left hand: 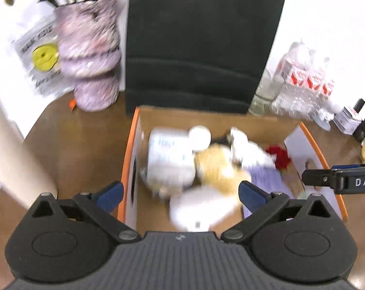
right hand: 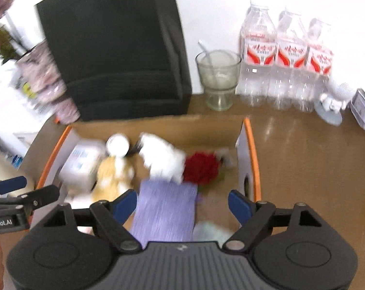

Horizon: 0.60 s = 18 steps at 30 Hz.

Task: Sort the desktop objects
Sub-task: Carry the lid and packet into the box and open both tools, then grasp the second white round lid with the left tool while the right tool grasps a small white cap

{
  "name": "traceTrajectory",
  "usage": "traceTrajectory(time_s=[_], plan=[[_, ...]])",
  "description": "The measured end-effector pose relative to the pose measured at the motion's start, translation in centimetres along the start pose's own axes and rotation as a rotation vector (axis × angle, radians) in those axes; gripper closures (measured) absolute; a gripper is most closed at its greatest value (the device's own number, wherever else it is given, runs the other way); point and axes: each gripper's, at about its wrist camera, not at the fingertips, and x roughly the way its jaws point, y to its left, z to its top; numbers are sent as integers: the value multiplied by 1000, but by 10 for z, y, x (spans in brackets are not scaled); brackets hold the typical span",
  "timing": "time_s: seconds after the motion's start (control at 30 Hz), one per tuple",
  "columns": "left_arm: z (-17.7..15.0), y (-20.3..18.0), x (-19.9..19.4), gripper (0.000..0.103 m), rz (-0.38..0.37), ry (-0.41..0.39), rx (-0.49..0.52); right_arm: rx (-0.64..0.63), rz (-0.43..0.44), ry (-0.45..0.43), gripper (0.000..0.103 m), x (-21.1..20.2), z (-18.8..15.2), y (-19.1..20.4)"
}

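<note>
Cardboard box [right hand: 251, 149] under both open grippers

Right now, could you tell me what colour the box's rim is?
Orange, along the box's rim; clearest in the right wrist view.

An open cardboard box [right hand: 251, 145] with orange-edged flaps stands on the brown desk, crowded with sorted things. A white tub [left hand: 170, 159] with blue print lies on its side at the left wall, a white round lid [left hand: 200, 136] beside it. A yellow-and-white soft toy [right hand: 114, 176] lies in the middle, a crumpled white cloth [right hand: 163, 159] behind it, touching a red flower [right hand: 201, 168]. A purple flat pad [right hand: 165, 210] lies in front.
</note>
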Motion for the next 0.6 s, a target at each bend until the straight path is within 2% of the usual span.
traceTrajectory(time_s=[0.2, 0.33, 0.43, 0.6], plan=[[-41, -6, -25, 0, 67, -82, -40, 4, 42, -109, 17, -27, -51, 4], [-75, -16, -62, 0, 84, -263, -9, -27, 51, -295, 16, -52, -93, 11], [-105, -26, -86, 0, 67, -373, 45, -28, 58, -425, 11, -72, -129, 17], [-147, -39, -105, 0, 66, -412, 102, -12, 64, -534, 11, -96, -187, 20]])
